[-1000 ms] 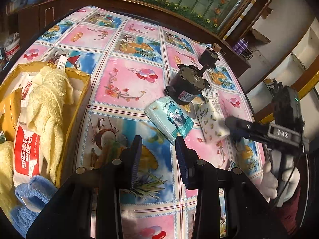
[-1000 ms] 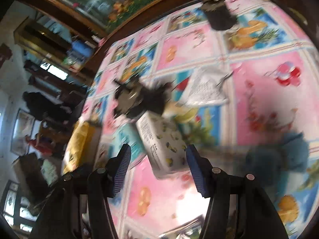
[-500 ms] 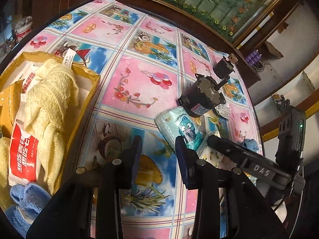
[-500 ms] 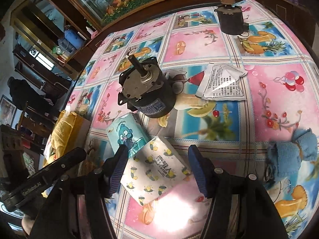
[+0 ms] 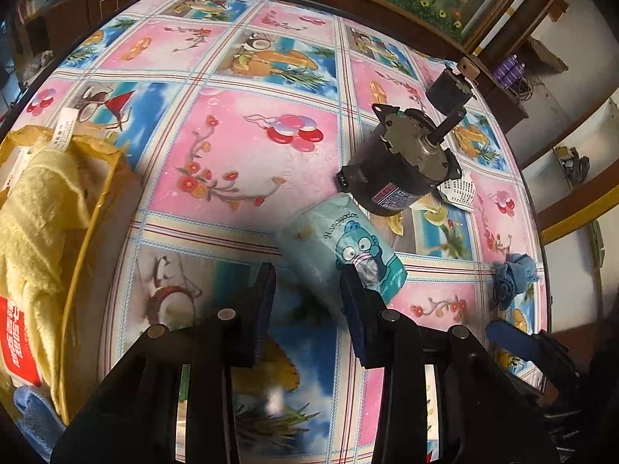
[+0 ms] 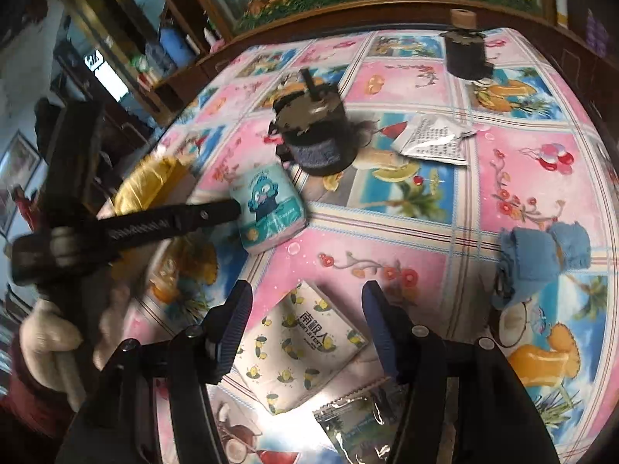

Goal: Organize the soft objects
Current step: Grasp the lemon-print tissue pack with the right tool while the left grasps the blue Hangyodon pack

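Near the counter's middle, left claw [image 5: 307, 290] wide around teal tissue pack [image 5: 340, 247], right claw [image 6: 307, 326] wide over lemon-print tissue pack [image 6: 298, 352]: light, squashy, slick-wrapped, best pinched across the short sides.

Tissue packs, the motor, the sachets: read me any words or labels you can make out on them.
"Hangyodon" reads in script on the teal tissue pack.
The lemon-print tissue pack shows large Chinese characters; the small line under them is too blurred.
The motor label is too small.
The white sachet print is too small.

Both wrist views look down close, sharing the teal tissue pack [image 5: 340, 247].
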A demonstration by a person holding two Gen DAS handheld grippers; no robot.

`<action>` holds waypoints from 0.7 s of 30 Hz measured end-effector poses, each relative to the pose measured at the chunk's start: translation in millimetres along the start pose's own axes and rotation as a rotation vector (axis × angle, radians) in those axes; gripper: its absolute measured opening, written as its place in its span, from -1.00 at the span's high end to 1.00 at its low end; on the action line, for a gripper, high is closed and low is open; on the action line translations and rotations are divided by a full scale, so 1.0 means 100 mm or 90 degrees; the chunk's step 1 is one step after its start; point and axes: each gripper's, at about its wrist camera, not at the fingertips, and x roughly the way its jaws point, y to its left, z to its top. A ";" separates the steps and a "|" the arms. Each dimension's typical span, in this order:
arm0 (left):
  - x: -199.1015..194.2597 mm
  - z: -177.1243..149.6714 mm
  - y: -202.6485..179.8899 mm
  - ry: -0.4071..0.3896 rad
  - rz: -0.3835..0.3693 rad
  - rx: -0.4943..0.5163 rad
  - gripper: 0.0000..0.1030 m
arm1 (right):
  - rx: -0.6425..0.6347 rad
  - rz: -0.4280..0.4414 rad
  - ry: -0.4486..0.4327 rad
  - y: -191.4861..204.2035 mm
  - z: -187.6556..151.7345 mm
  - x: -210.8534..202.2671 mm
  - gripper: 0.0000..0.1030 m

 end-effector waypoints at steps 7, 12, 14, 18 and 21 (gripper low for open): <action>0.17 0.09 -0.26 -0.026 0.032 0.040 -0.11 | 0.065 0.031 -0.025 -0.18 -0.12 -0.21 -0.18; 0.31 0.08 -0.51 -0.022 0.094 0.106 -0.51 | 0.055 0.035 -0.013 -0.07 -0.21 -0.14 -0.18; 0.38 0.03 -0.64 -0.023 0.139 0.160 -0.60 | 0.043 0.033 -0.007 -0.01 -0.23 -0.12 -0.18; 0.31 -0.05 -0.63 -0.030 0.102 0.191 -0.07 | 0.024 0.022 0.006 0.13 -0.28 -0.04 -0.18; 0.21 -0.10 -0.52 -0.032 0.074 0.191 0.17 | 0.015 0.005 0.019 0.25 -0.30 0.03 -0.18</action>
